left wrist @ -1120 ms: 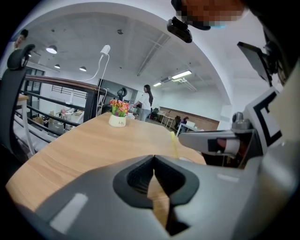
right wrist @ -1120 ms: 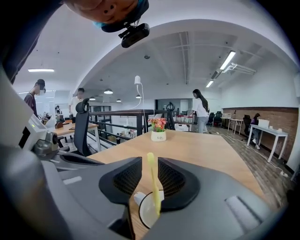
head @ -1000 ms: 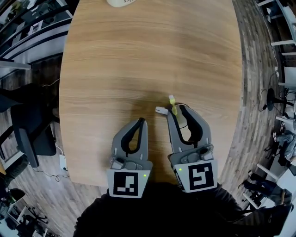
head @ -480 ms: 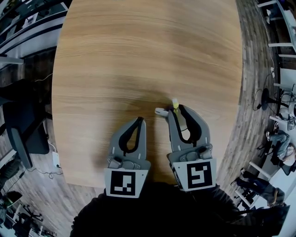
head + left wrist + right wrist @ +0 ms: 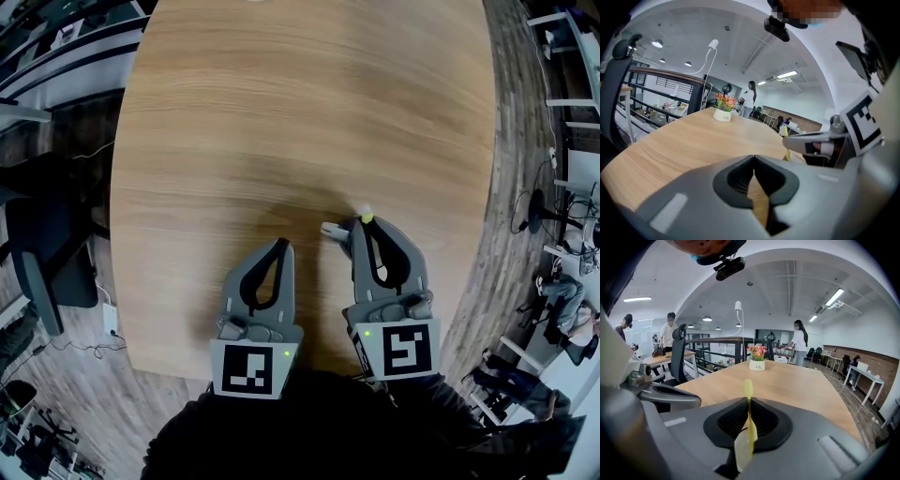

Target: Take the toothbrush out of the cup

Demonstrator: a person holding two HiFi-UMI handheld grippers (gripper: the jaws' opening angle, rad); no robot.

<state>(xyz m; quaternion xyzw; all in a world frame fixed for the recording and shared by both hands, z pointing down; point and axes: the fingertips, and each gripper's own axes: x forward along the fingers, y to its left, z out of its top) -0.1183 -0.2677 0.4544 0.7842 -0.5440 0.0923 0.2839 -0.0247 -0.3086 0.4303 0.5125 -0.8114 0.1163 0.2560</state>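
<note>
My grey left tongs [image 5: 284, 246] and right tongs [image 5: 360, 225], black-lined inside, carry green lights [image 5: 284, 353] and white cubes [image 5: 250, 367] with black square markers; right jaws closing on the yellow toothbrush [image 5: 749, 413]; dark clothing [image 5: 309, 427] behind.

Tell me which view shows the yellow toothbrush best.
The right gripper view: the yellow toothbrush stands upright between the right gripper's closing fingers, most of its handle visible. The head view shows only its tip past those fingers; the left gripper view shows a thin yellow sliver beside the right gripper.
</note>
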